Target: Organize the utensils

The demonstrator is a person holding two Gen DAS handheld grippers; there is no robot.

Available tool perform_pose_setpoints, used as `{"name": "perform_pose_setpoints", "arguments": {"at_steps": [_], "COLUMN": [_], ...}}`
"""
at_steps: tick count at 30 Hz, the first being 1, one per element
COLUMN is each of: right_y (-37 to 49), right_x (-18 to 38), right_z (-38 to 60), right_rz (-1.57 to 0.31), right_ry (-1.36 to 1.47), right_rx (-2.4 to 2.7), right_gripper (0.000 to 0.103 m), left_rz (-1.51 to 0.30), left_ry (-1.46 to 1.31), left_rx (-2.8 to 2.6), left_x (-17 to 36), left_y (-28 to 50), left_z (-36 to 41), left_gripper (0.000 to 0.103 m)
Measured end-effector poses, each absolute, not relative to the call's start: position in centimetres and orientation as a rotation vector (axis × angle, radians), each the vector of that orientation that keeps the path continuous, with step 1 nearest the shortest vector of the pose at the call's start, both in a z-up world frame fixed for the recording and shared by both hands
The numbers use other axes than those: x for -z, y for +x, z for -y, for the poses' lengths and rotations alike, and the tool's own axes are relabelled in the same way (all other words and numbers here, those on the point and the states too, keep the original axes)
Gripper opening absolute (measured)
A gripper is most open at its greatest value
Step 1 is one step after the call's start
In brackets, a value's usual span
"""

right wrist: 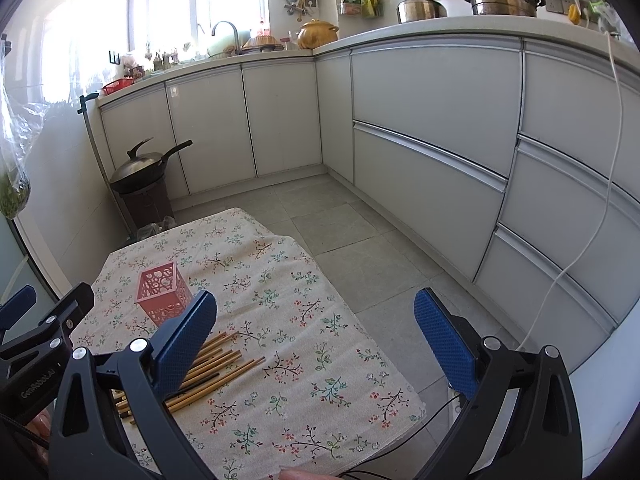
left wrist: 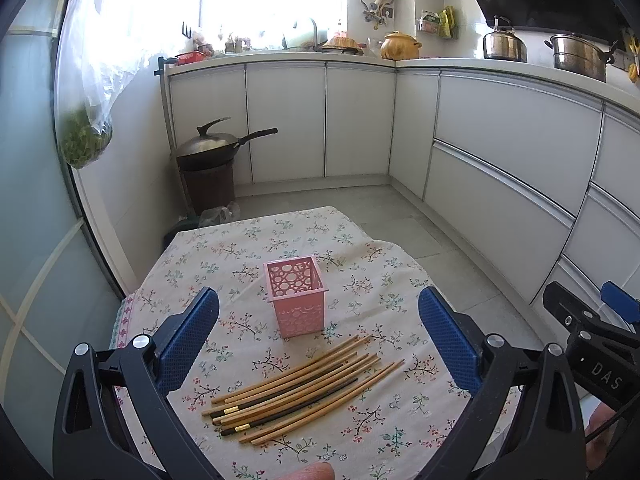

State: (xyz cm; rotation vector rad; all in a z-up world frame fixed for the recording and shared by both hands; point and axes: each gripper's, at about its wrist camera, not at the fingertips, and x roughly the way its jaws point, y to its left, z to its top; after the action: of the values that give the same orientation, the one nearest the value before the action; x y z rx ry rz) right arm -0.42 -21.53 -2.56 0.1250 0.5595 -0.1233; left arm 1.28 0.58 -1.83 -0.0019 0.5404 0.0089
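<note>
Chopsticks (left wrist: 306,390): a loose bundle of thin sticks, mostly pale wood with a few dark ones, is laid flat on the tabletop (left wrist: 256,240) near its near edge, just in front of the pink holder (left wrist: 297,296).
Pink holder: it stands upright and empty near the middle of the tabletop, apart from the chopsticks.
Handling, chopsticks: they are judged light, stiff and smooth, and prone to roll or fan out when disturbed. A hold near mid-length, across the sticks, is advised.
Handling, holder: it is judged to be light perforated plastic, easily tipped by a sideways push at the rim.
Left gripper (left wrist: 319,330): the jaws are held wide apart and empty, above the near edge, with bundle and holder framed between the pads.
Right gripper (right wrist: 315,334): the jaws are held wide apart and empty, above the right part of the tabletop.
Edges: the cloth hangs over the far and right edges; floor lies beyond.
Open room: the right half of the tabletop is bare of objects; the two grippers are close side by side.
</note>
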Motion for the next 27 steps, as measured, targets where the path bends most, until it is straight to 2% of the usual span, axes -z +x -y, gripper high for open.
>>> {"name": "perform_pose_setpoints", "arguments": {"at_steps": [5, 8, 17, 23, 25, 27], "right_y": [-0.3, 0.3, 2.4, 3.4, 4.0, 4.4], "right_x": [2.5, 2.8, 6.1, 7.5, 7.8, 8.4], "right_z": [22.6, 24.4, 30.4, 31.5, 31.8, 31.9], "right_rz": [-0.582, -0.636, -0.827, -0.905, -0.935, -0.961], "right_ry": [0.188, 0.289, 0.767, 0.862, 0.885, 0.905], "right_rx": [0.130, 0.114, -0.084, -0.157, -0.189, -0.216], "right_gripper": [0.096, 0.096, 0.096, 0.096, 0.096, 0.096], "left_rz": [-0.651, -0.780, -1.066, -1.207, -1.273, -1.332], "left_ry": [0.008, 0.015, 0.168, 0.314, 0.332, 0.329], "left_rx": [-0.031, 0.037, 0.344, 0.433, 0.451, 0.474], "left_x": [3.5, 5.5, 12.1, 16.0, 17.4, 18.4], "left_y": [3.0, 4.6, 8.6, 12.0, 13.7, 15.0], "left_z": [-0.7, -0.3, 5.8, 9.0, 9.3, 9.4], "left_gripper": [0.096, 0.096, 0.096, 0.095, 0.091, 0.074]}}
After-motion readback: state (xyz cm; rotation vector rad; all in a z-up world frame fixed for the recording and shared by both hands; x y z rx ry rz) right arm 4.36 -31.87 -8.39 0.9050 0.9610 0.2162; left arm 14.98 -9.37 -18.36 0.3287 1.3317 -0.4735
